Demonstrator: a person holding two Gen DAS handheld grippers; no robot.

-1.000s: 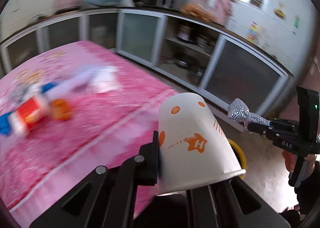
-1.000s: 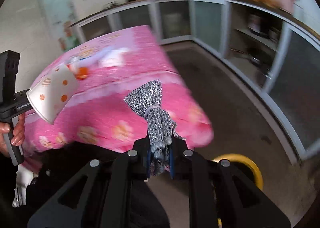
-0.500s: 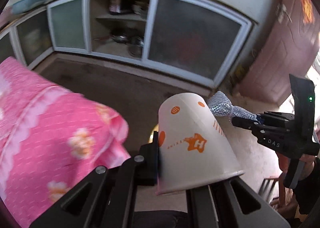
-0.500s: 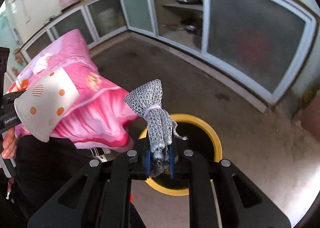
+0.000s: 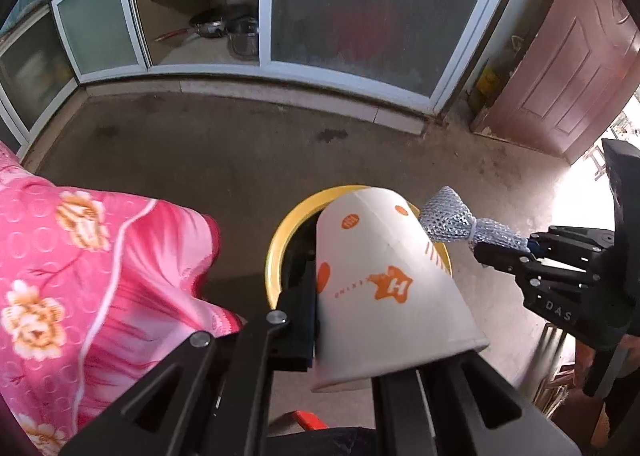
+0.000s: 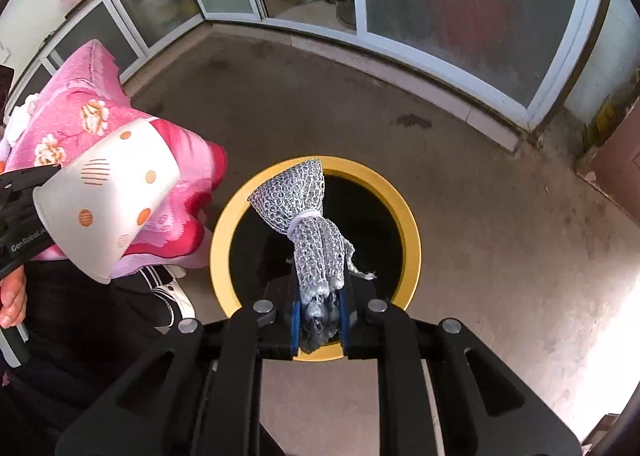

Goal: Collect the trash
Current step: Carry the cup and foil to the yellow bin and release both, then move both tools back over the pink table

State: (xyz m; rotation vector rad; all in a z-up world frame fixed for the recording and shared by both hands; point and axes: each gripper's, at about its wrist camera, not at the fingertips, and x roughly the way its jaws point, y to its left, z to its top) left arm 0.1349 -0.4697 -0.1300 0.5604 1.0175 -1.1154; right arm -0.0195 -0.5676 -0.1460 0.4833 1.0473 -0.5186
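Right gripper (image 6: 320, 316) clamps a silver mesh wad (image 6: 308, 216) right over the yellow bin (image 6: 224, 232); left gripper (image 5: 348, 320) pinches a paper cup's (image 5: 384, 280) wall nearer the rim, where a release could miss

pink floral cloth (image 5: 80, 276), glass-door cabinets (image 5: 372, 12) with pots (image 5: 240, 38), brown door (image 5: 576, 68)

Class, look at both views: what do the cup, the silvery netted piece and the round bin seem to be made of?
Cup: looks like matte white paper, with a rolled rim and printed orange dots. Netted piece: probably soft foam or plastic mesh, silvery, open-weave, cinched by a band. Bin: likely plastic, with a smooth glossy yellow rim and a dark inside.
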